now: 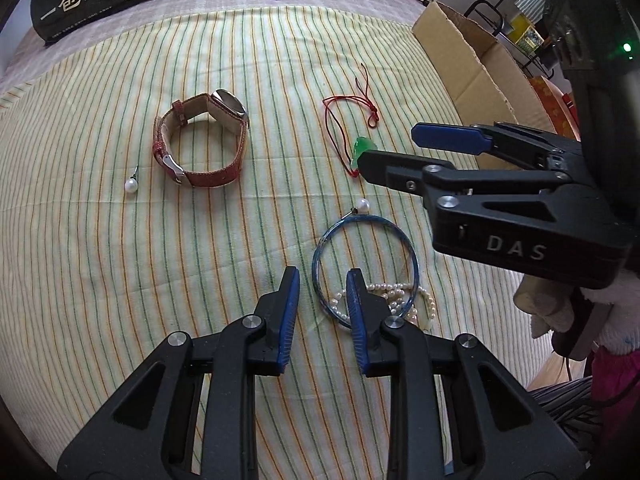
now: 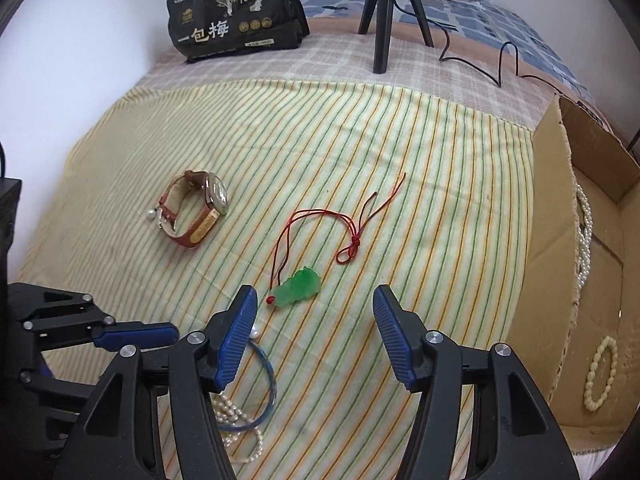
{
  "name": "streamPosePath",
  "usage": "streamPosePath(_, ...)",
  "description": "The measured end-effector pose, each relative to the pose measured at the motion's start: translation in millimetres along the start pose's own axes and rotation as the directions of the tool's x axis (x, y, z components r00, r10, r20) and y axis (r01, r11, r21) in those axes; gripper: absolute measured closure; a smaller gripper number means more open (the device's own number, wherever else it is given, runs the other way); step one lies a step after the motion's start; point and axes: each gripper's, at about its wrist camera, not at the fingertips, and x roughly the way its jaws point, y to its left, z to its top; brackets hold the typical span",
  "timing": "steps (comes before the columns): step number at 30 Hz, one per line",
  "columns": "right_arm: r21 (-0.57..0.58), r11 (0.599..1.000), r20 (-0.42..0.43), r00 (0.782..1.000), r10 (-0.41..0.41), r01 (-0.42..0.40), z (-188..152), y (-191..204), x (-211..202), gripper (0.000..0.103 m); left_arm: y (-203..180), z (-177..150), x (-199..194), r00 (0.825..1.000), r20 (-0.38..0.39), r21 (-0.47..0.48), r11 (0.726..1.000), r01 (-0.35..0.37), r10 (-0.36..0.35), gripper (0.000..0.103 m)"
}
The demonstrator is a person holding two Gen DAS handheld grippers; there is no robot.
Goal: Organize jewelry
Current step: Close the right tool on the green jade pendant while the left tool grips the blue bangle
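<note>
Left gripper: bottom centre of the left wrist view, blue pads a little apart with nothing between them, hanging over the striped cloth just left of the thin blue ring bangle
Pearl strand: white beads heaped inside the bangle's lower right arc, partly hidden by the gripper's right pad
Right gripper: lower middle of the right wrist view, pads wide apart and empty, the gap opening toward the green carved pendant on a red cord
Pendant: lies flat on the yellow striped bed cover, centre of the frame, just beyond the left pad tip, cord looping away to the upper right
Red-strap wristwatch: further off, centre left, a loose pearl stud touching its buckle side
Cardboard box: right edge, already holding pearl necklaces and a cream bead bracelet
Step in hand: likely lining up on the pendant, for the box
Next move: calls for lowering so both pads bracket the stone, then closing; the thin flat stone on soft cloth may slip
</note>
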Motion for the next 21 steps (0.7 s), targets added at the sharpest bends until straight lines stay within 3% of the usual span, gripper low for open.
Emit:
streamPosePath(14,-0.089,0.996,-0.012,1.0,0.002,-0.004,6,15,15,0.044,1,0,3,1.0,-0.003,-0.001,1.0,-0.013,0.013,0.079)
streamPosePath(21,-0.097,0.995,-0.014,1.0,-0.014,0.013,8,12,19,0.056,0,0,4,1.0,-0.003,0.002,1.0,-0.019,0.019,0.08)
